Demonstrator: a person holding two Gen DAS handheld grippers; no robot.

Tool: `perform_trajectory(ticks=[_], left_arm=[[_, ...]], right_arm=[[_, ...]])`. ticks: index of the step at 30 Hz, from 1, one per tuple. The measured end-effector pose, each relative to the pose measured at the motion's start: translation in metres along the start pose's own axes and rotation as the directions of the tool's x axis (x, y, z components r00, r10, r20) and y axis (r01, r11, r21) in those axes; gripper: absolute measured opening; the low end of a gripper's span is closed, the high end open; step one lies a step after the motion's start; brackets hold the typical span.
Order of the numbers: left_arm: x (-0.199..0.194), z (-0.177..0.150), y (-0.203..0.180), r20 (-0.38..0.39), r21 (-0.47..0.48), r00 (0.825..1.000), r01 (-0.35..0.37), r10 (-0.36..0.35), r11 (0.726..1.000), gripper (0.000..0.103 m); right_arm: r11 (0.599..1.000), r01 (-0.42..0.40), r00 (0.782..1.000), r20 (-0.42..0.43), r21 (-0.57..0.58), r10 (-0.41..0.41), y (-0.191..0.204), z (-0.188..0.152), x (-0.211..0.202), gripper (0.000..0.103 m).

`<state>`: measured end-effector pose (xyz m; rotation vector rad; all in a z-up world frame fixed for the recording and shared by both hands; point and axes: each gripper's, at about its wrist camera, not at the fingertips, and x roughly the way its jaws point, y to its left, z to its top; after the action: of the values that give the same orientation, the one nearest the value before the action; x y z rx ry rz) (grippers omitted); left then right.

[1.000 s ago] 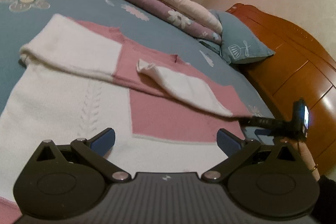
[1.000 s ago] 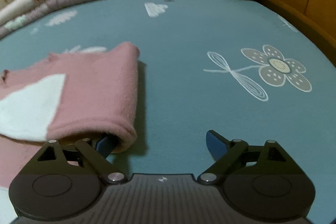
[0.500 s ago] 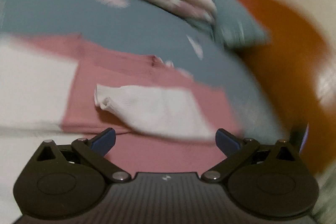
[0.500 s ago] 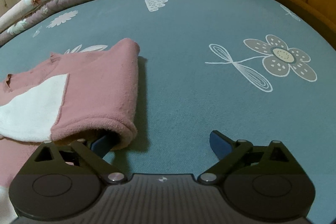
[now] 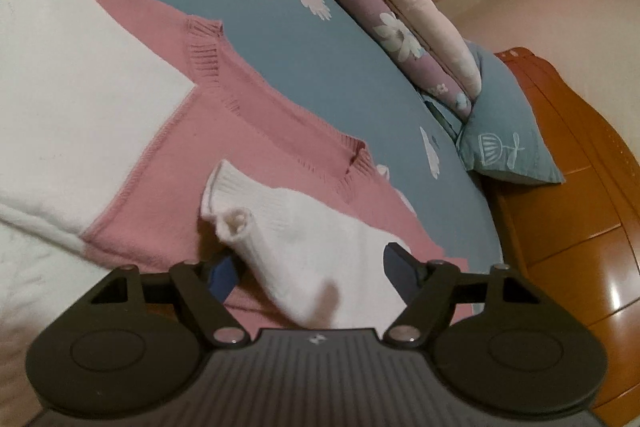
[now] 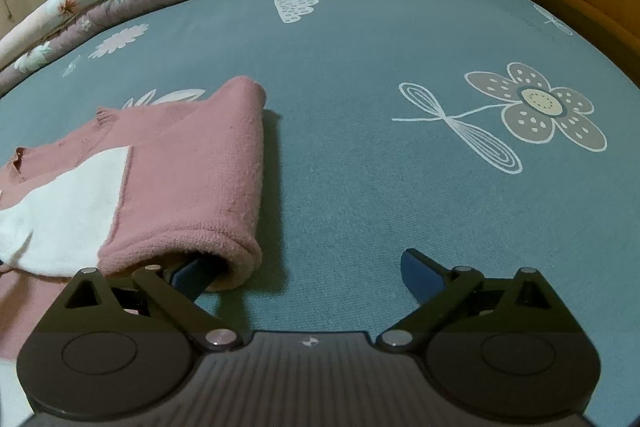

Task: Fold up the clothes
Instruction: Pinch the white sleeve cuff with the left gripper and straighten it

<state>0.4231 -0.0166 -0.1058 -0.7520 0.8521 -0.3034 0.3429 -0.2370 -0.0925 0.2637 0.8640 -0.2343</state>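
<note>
Between my left gripper's (image 5: 310, 273) fingers lies the white cuff (image 5: 236, 205) of the sweater's (image 5: 248, 131) folded-in sleeve; these fingers have just been closing but stand apart, not yet pinching it. If they close too shallowly, I judge the cuff could slip free. My right gripper (image 6: 306, 273) is spread wide, its nine o'clock finger (image 6: 192, 275) tucked under the sweater's pink folded edge (image 6: 224, 195), the three o'clock one over bare bedsheet (image 6: 360, 107); lifting could undo that fold.

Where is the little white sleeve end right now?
In the left wrist view, the white cuff lies on the pink sweater, just ahead of the left gripper, whose closing fingers straddle the sleeve.
</note>
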Motion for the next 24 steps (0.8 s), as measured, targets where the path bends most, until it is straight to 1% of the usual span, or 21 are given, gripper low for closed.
perform_trajectory(ticks=[2,5,10,11,12,13,14,15,16,18,19,20,22,23,24], left_arm=[[0.003,-0.001,0.001,0.003,0.005,1.0,0.001,-0.001,1.0,0.077],[0.003,-0.001,0.001,0.007,0.004,1.0,0.007,-0.007,1.0,0.077],[0.004,-0.001,-0.002,0.014,-0.01,1.0,-0.012,0.013,1.0,0.074],[0.004,-0.002,-0.004,0.016,0.004,0.999,-0.029,0.029,1.0,0.07],[0.004,-0.003,-0.006,0.02,0.02,0.998,-0.053,0.052,0.998,0.06],[0.003,-0.004,-0.009,0.023,0.037,0.997,-0.076,0.075,0.996,0.055],[0.002,-0.005,-0.01,0.025,0.047,0.995,-0.097,0.096,0.994,0.044],[0.001,-0.005,-0.009,0.027,0.046,0.994,-0.11,0.109,0.993,0.035],[0.0,-0.005,-0.007,0.027,0.034,0.993,-0.117,0.116,0.993,0.031],[-0.002,-0.004,-0.002,0.028,0.01,0.992,-0.125,0.125,0.992,0.02],[-0.003,-0.004,-0.001,0.029,0.006,0.991,-0.134,0.133,0.991,0.017],[-0.003,-0.004,-0.001,0.031,0.009,0.989,-0.146,0.146,0.989,0.01],[-0.005,-0.004,-0.003,0.035,0.014,0.987,-0.154,0.154,0.988,0.009],[-0.006,-0.003,-0.004,0.039,0.014,0.988,-0.152,0.151,0.988,0.006],[-0.008,-0.003,-0.006,0.045,0.019,0.989,-0.145,0.144,0.989,0.006]], right_arm=[[1.0,-0.006,1.0,-0.001,0.003,0.006,-0.001,0.0,0.0,0.101],[1.0,-0.009,1.0,0.0,0.007,0.009,-0.001,0.001,0.0,0.101],[1.0,-0.001,1.0,-0.001,-0.006,0.001,0.003,0.0,0.001,0.102],[1.0,-0.001,1.0,-0.002,-0.008,0.001,0.003,0.001,0.002,0.103],[1.0,-0.003,1.0,-0.002,-0.01,0.003,0.003,0.0,0.002,0.103],[1.0,-0.005,1.0,-0.002,-0.009,0.005,0.003,0.0,0.001,0.103],[1.0,-0.008,1.0,-0.002,-0.005,0.008,0.002,0.0,0.001,0.103],[1.0,-0.011,1.0,-0.001,-0.002,0.011,0.001,0.0,0.001,0.103],[1.0,-0.012,1.0,0.0,-0.001,0.012,0.001,0.0,0.001,0.103],[1.0,-0.011,1.0,-0.001,-0.008,0.011,0.002,-0.001,0.001,0.103],[1.0,-0.01,1.0,-0.001,-0.013,0.01,0.002,-0.001,0.001,0.103],[1.0,-0.01,1.0,-0.001,-0.017,0.01,0.002,-0.001,0.001,0.103],[1.0,-0.014,1.0,-0.004,-0.02,0.014,0.002,-0.001,0.0,0.103],[1.0,-0.018,1.0,-0.005,-0.018,0.018,0.001,-0.001,0.0,0.103],[1.0,-0.023,1.0,-0.006,-0.012,0.023,0.0,-0.001,-0.001,0.103]])
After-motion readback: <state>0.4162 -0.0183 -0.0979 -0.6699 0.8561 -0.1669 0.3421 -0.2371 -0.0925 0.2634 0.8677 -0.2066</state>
